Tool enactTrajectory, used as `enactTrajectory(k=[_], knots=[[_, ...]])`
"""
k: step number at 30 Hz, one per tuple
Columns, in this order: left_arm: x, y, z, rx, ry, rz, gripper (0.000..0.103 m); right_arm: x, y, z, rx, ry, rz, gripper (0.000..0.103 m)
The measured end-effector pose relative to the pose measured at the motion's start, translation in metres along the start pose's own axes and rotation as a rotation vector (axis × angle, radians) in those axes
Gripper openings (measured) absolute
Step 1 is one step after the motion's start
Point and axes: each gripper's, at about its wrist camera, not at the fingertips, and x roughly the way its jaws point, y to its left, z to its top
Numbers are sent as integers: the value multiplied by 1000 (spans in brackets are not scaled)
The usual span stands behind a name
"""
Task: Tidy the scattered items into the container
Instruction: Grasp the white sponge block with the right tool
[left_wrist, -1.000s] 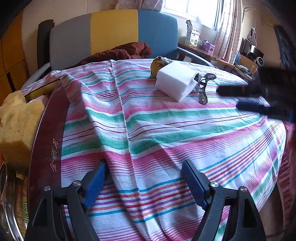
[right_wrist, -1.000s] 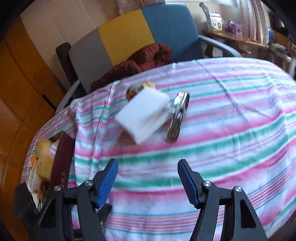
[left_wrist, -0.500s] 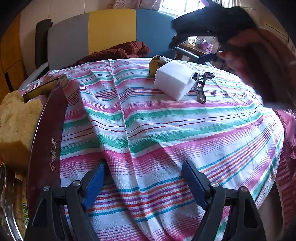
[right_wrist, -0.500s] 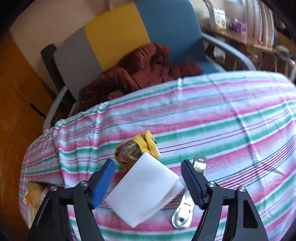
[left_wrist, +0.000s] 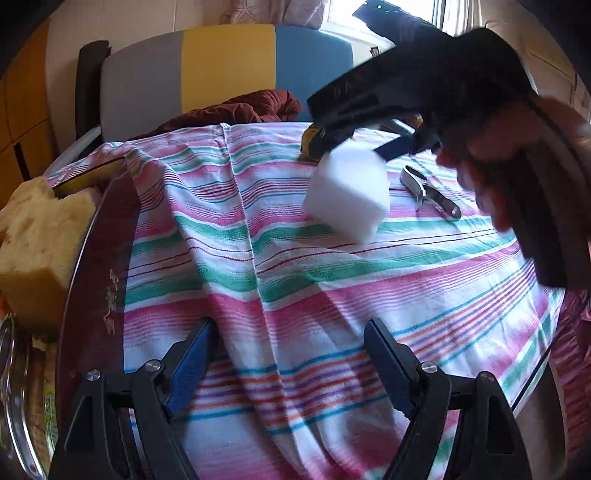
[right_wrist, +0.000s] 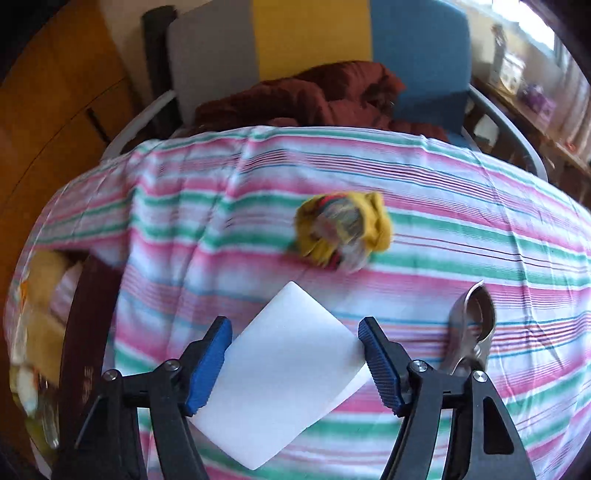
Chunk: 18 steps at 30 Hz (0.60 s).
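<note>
The white sponge block (right_wrist: 284, 373) lies low in the middle of the right wrist view, between the spread blue pads of the right tool (right_wrist: 295, 363); the pads flank two of its sides without visibly pressing in, a placement that suits a squeeze across the block's width. In the left wrist view the same block (left_wrist: 347, 192) sits right of centre under the dark body of the right tool, and whether it rests on the striped cloth (left_wrist: 280, 258) or is just off it cannot be told. Just beyond it, toward the upper middle of the right view, is a crumpled yellow rag (right_wrist: 343, 232), blurred, and a metal clip (right_wrist: 469, 332) lies at the block's right. The container (left_wrist: 92, 280), a dark red-rimmed tub, fills the left edge of the left view with yellow sponges (left_wrist: 37, 251) already inside. The left tool (left_wrist: 288, 354) hovers spread and empty over the surface beside that rim, likely waiting its turn.
</note>
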Motion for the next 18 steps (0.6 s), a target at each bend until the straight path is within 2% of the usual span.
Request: enactTrajectory(k=[4,9,13,15,18], knots=[[-15,-6,-11,22,-11,-41,83,-31,18,-29,-84,-128,-62,74],[-41,-13,-10,47,-92,-44,83,-67,17,-67,-70,-221,-75,75],[-54,-14,-8,60,-136,-13,83,-87,9,-106,-6,-240,-50,80],[-52,-10,-8,47,-116,-7,83,-92,3,-126,36,-237,-25,81],[-47,-5,-8,38,-84,11,83,-91,-7,-153,103,-203,56,81]])
